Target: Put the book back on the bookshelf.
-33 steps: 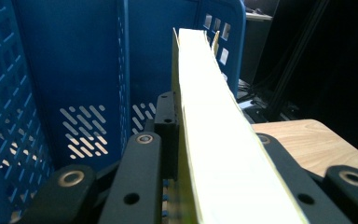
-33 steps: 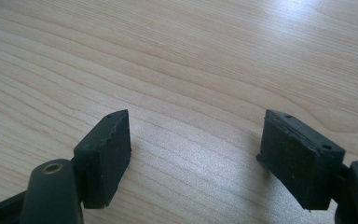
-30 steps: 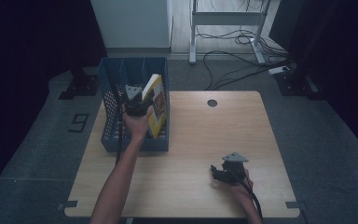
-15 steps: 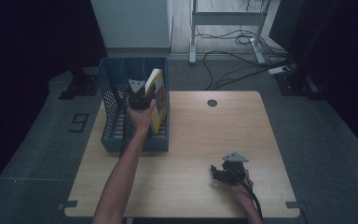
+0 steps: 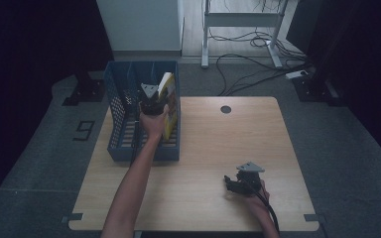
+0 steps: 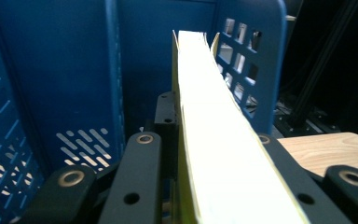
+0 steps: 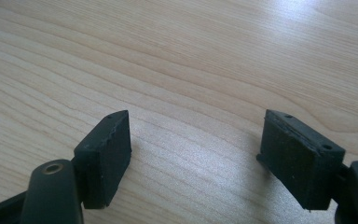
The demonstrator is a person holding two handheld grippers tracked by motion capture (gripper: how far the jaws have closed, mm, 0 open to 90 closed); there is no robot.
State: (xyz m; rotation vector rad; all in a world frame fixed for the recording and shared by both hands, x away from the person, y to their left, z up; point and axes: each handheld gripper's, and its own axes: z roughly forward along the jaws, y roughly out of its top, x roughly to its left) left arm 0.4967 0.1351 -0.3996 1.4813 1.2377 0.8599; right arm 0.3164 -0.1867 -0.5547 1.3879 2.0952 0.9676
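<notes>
- Blue plastic is the first thing I see: a file rack (image 5: pixel 121 124) with upright dividers stands at the left part of the worktop (image 5: pixel 213 148), in the middle-left of the high view.
- A yellow book (image 5: pixel 167 101) stands on its edge in the right compartment of the rack, tilted a little, with the top above the rack wall.
- The left tongs (image 5: pixel 151 101) are pinching this book. In the left gripper view the pale page edge of the book (image 6: pixel 214 140) runs between the two black jaws, up from the bottom of the frame toward the blue back wall of the rack (image 6: pixel 51 70).
- The person's left forearm comes from the bottom centre of the high view up to the rack, and the hand is over the right compartment.
- The right tongs (image 5: pixel 230 182) are at the lower right of the high view, low over the bare wood and well apart from the rack.
- Their jaws are spread wide. In the right gripper view I see the light wood grain of the worktop (image 7: pixel 191 70) between the two black pads (image 7: pixel 105 156), and nothing is held there.
- Dark cables lie on the grey floor beyond the far edge of the worktop, at the upper right of the high view.
</notes>
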